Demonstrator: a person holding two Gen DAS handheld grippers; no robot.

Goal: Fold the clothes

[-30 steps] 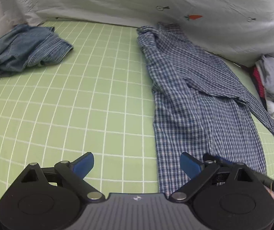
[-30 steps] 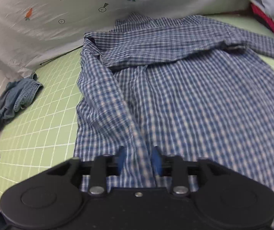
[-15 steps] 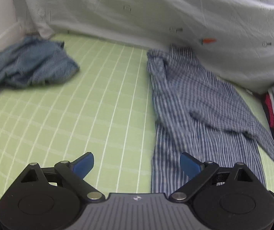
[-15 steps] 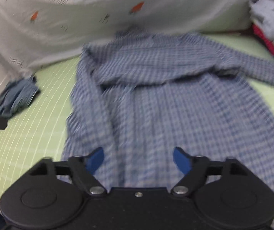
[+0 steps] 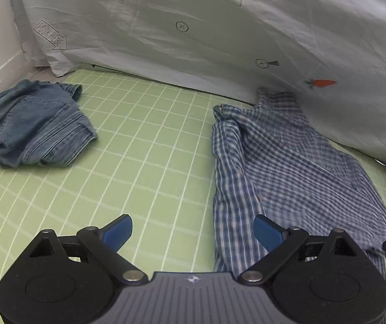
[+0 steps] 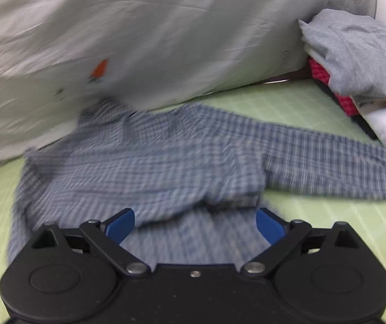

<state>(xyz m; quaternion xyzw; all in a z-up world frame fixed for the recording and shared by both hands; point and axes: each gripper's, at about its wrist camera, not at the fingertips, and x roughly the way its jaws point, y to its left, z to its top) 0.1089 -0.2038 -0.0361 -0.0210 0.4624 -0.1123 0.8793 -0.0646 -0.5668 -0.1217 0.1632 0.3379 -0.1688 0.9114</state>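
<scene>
Lying flat on the green grid mat, the plaid shirt sits beneath both wide-open, empty grippers; crumpled jeans far left, stacked clothes far right.

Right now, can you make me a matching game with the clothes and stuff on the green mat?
Things:
1. plaid shirt
2. denim garment
3. stack of clothes
4. left tool

States:
A. crumpled in a heap at the mat's left edge
B. folded and piled at the mat's right edge
C. fingers spread wide, holding nothing
D. lying spread out, one sleeve stretched sideways

Pairs: 1-D, 2-A, 3-B, 4-C
</scene>
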